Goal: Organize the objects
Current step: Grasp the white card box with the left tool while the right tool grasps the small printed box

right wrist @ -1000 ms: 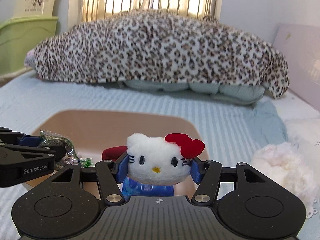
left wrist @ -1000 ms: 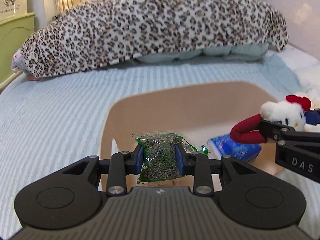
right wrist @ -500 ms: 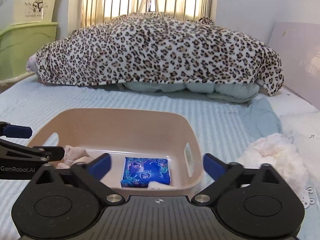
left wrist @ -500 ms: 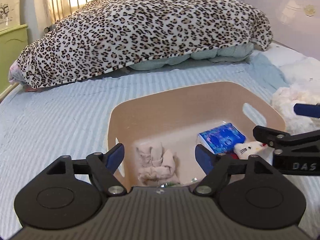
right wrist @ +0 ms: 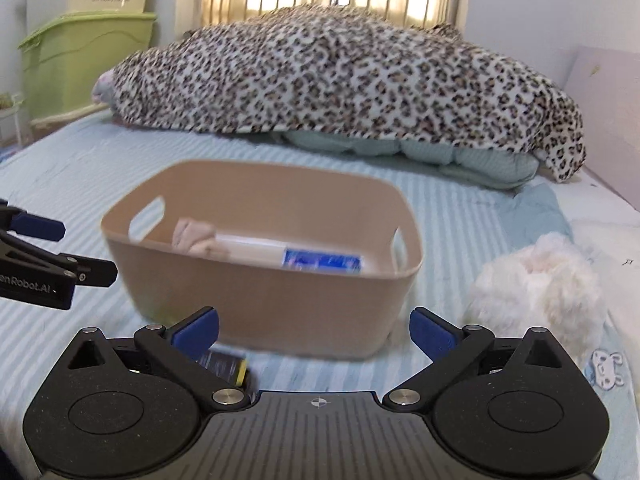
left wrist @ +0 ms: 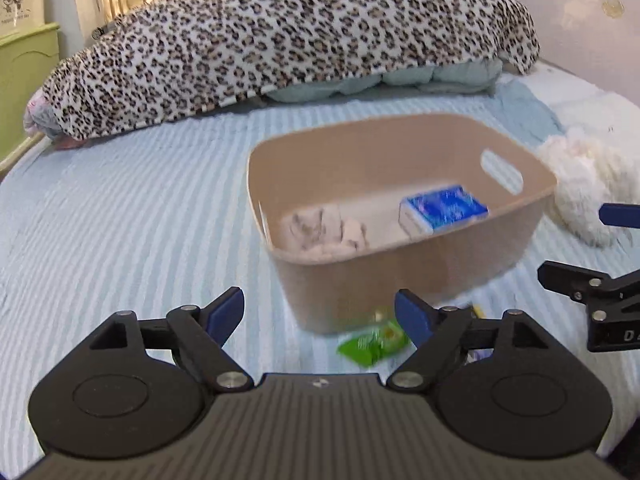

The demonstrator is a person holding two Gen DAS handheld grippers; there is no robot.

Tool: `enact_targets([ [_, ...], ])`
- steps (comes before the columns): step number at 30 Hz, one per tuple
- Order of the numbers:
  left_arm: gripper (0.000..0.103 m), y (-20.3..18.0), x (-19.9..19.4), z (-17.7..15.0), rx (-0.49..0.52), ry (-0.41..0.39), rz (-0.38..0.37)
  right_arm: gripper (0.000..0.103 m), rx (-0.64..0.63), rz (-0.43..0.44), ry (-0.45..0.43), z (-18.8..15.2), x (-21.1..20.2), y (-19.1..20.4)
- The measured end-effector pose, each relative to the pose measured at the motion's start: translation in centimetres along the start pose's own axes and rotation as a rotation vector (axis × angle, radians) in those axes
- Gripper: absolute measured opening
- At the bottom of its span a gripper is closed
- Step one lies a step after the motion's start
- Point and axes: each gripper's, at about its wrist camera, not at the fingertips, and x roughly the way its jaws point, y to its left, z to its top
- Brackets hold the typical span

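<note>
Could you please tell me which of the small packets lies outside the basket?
The green plastic packet, on the bedsheet before the beige plastic basket; the blue packet lies inside.

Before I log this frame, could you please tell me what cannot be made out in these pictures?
- Green packet, left wrist view: motion blur, print unreadable.
- Dark yellow-edged item, right wrist view: mostly hidden behind the right tool.
- Beige plastic bin floor, right wrist view: blocked by its near wall.
</note>
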Motion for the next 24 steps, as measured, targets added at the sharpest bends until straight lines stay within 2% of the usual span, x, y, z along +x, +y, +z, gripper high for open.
enact_targets([
  [9, 0.083, 0.3, 2.3, -3.9, 0.048, 0.1, -0.018, 0.103, -0.037, 0.01, 0.104, -2.3, 2.5, 1.7],
  [15, 0.083, 0.6, 4.0, -5.5, 0.062, 0.136, -0.053, 0.103, -0.018, 0.061, 0.196, -4.2, 5.0, 2.2],
  [24, 0.086, -0.1, 5.9, -6.7, 0.068, 0.193, -0.118, 0.103, -0.023, 0.088, 0.244, -5.8, 7.1, 3.1],
])
